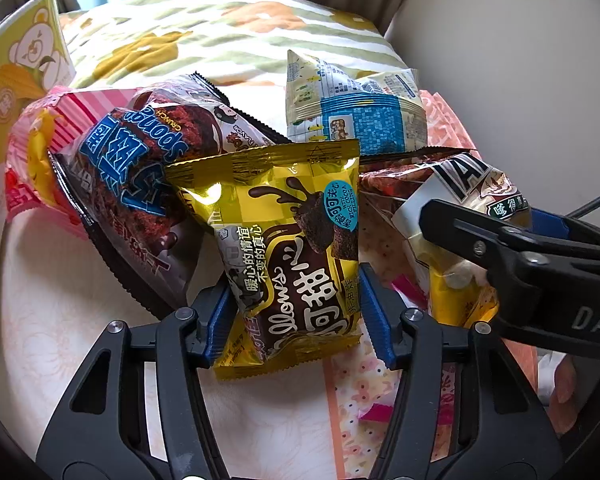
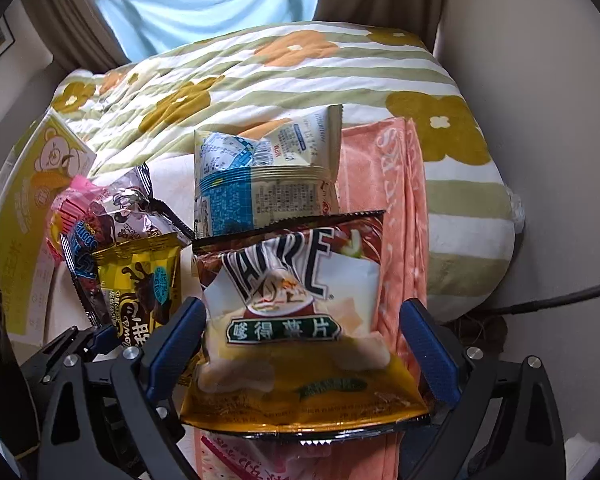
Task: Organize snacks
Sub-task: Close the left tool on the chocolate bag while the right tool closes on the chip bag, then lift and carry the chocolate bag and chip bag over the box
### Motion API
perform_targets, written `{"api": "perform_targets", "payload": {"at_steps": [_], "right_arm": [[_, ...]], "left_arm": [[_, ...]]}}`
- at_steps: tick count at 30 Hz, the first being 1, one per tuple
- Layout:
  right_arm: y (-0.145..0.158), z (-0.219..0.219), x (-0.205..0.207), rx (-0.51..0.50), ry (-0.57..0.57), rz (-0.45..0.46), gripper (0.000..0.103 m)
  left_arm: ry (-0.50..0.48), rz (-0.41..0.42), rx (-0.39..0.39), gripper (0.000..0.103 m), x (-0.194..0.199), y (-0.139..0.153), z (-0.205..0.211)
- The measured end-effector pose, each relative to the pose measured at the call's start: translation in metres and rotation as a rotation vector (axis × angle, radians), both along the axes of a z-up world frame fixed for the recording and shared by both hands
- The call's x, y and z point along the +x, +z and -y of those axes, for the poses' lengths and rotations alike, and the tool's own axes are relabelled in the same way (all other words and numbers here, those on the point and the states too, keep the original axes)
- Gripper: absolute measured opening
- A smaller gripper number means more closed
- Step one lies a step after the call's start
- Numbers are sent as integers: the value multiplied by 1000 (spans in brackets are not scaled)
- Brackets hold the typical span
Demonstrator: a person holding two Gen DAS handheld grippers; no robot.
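Gold foil chocolate packet (image 1: 296,256) sits between my left gripper (image 1: 296,312) jaws, seemingly pinched; the right gripper (image 2: 300,344) straddles the chip bag (image 2: 296,336), jaws wide. Both lie on the bed (image 2: 300,76). Next, I'd close on the bag.

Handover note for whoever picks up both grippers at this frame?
Left gripper: fingers flank the yellow cocoa packet, seemingly touching it; grip unconfirmed.
Right gripper: open around the potato chip bag, not clamped.
Sponge crunch bag, blue-and-white packet and pink packet lie piled on the bed.
Done: nothing visibly sorted.
Left: lift and arrange all snacks.
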State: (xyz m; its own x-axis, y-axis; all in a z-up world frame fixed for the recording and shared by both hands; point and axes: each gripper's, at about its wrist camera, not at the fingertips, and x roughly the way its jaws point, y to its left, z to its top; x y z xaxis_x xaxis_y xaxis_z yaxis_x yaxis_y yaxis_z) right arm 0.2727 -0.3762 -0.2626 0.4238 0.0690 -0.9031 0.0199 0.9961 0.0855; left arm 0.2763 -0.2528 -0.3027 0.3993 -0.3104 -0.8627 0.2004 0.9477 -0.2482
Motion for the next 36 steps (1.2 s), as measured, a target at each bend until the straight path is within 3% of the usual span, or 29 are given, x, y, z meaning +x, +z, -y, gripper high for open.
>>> {"api": "perform_targets", "payload": {"at_steps": [12, 16, 19, 21, 28, 36], "right_arm": [[-8, -9, 0, -6, 36, -47, 95], [-8, -7, -4, 13, 28, -53, 85], [-8, -6, -6, 18, 18, -57, 71], [-6, -3, -10, 31, 7, -52, 70], [21, 2, -23, 58, -19, 17, 69], [70, -4, -39, 68, -14, 107, 69]], "left_arm": [[-20, 3, -6, 52, -4, 6, 0], [-27, 12, -10, 51, -7, 10, 0], [-31, 23, -11, 51, -8, 14, 1], [-33, 30, -10, 51, -10, 17, 1], [-32, 67, -10, 51, -19, 38, -4], [-19, 165, -21, 51, -31, 93, -14]]}}
